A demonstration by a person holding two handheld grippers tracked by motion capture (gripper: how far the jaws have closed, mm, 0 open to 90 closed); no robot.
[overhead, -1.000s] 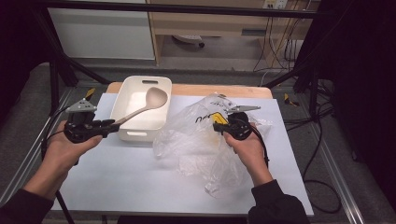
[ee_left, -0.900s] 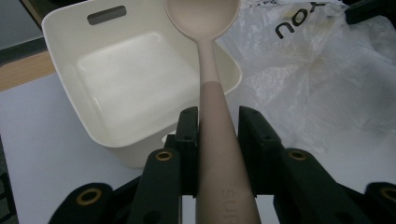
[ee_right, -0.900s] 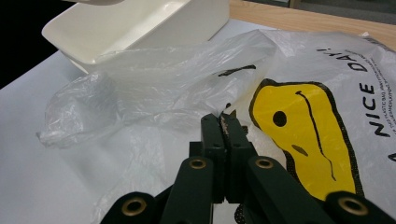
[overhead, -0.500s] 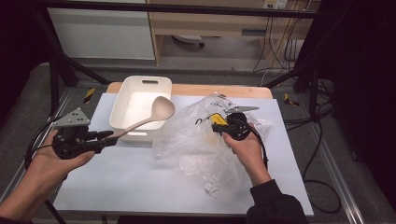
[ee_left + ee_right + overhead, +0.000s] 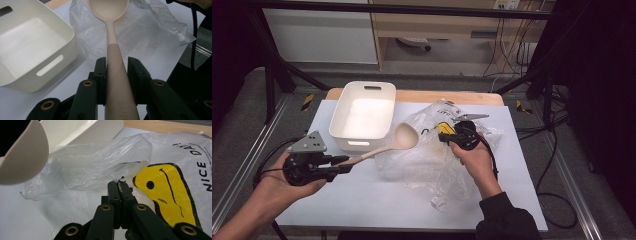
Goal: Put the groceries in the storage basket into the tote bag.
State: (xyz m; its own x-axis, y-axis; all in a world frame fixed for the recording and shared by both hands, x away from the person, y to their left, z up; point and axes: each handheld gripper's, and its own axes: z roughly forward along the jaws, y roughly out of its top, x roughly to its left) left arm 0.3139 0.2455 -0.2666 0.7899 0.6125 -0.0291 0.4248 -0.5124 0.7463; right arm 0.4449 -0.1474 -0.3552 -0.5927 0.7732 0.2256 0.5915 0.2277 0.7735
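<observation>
White tub (image 5: pixel 362 116) stands open-side up on the table, nothing in it; slot handles cut in its short walls. Clear plastic bag (image 5: pixel 432 150) lies crumpled just beside the tub on the side away from the left hand, printed with a yellow figure and black lettering; whether anything is inside it cannot be told. Table (image 5: pixel 362 195) is covered by a white sheet, with a strip of bare wood showing past the tub's far end. Beyond the tub: grey floor, a pale cabinet front, black frame legs and loose cables. Left gripper (image 5: pixel 343 162), held off the tub's near corner, is clamped on the handle of a beige spoon (image 5: pixel 399 139); in the left gripper view the handle runs up between the two jaws, both pressing its sides. The spoon slants away from the gripper past the tub's near wall, its bowl hanging over the bag's edge, just beside the tub; contact with the bag cannot be told. Right gripper (image 5: pixel 441 135) sits over the bag, farther from the tub than the spoon bowl; in the right gripper view its jaws are pinched tight together on a fold of the bag's film (image 5: pixel 121 182), next to the yellow print.
</observation>
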